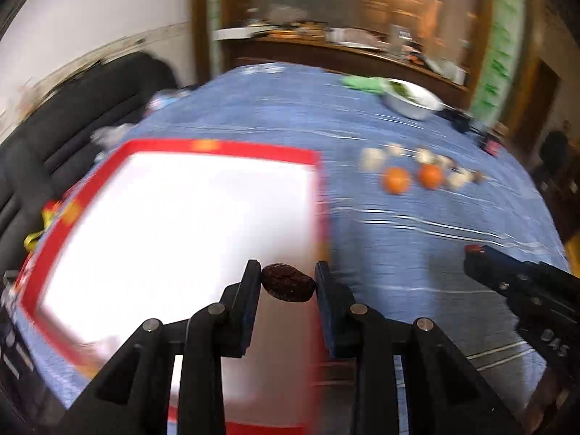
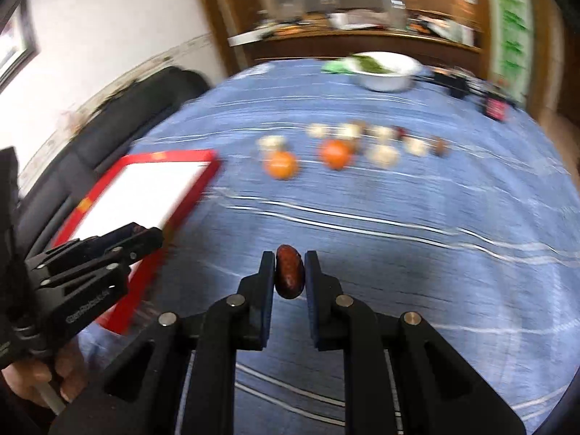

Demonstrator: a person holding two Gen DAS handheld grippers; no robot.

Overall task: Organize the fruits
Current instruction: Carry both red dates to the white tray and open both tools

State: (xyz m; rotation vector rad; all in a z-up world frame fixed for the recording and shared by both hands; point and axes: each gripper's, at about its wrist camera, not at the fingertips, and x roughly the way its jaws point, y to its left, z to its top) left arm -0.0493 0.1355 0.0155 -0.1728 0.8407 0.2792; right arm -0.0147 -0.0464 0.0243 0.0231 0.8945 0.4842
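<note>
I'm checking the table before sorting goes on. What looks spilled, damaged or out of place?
Nothing stands out. The left gripper holds a dark wrinkled fruit, the right gripper a smooth reddish-brown fruit. Two oranges and small pale pieces lie loose on the blue tablecloth. Blur hides finer detail.

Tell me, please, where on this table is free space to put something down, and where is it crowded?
Free: the blue tablecloth between the red-rimmed white tray and the fruit row, and the wide stretch nearer than that row. The tray's white inside looks bare. Crowded: the row of two oranges and small pale pieces, and the far edge around the white bowl.
</note>
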